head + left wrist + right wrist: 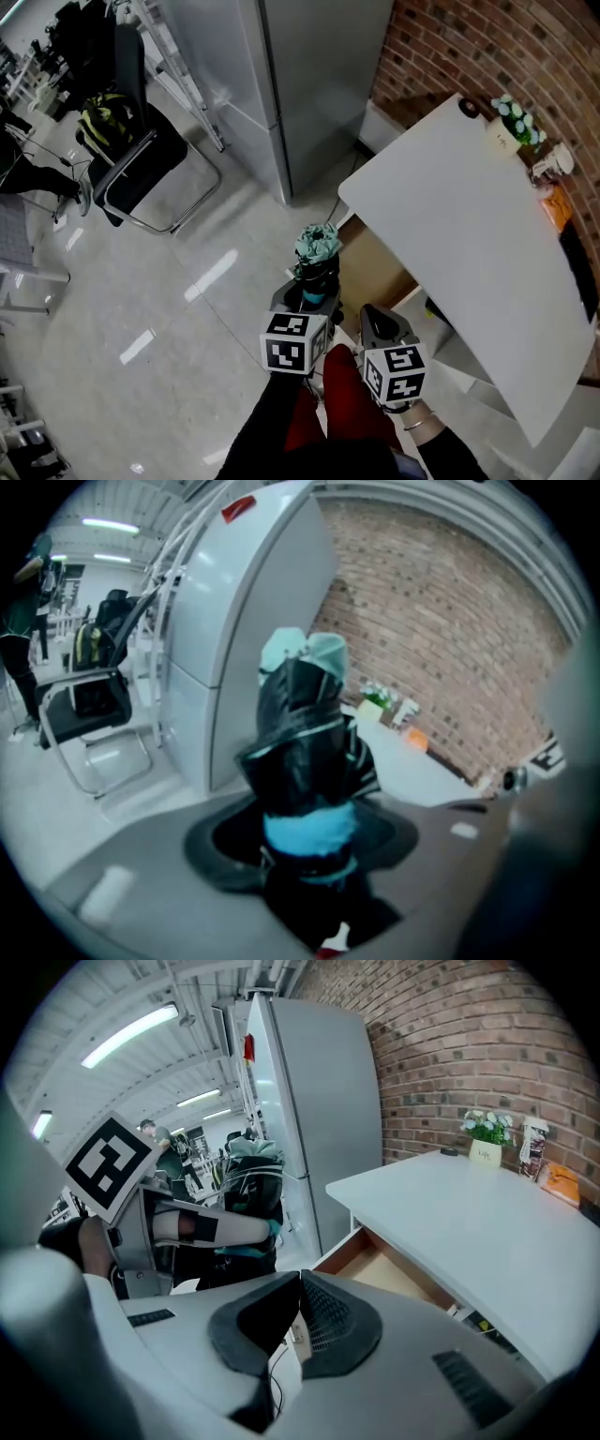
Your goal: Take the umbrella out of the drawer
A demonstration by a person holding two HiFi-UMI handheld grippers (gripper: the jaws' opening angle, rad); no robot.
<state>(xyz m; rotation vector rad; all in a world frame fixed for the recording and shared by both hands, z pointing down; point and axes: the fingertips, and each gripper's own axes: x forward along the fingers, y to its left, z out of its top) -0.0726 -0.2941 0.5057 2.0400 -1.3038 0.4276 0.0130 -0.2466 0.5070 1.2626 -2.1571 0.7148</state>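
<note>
Left tool [307, 298] grips the folded black-and-teal umbrella [317, 246], clear of the open drawer [373, 267]; right tool [299, 1305] is closed, empty

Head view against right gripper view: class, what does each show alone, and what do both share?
Head view only: the chair and the person's legs. Right gripper view only: ceiling lights and the jaws of the right gripper, together and empty. Both: the umbrella held in the left gripper, the open drawer, the table and the fridge.
</note>
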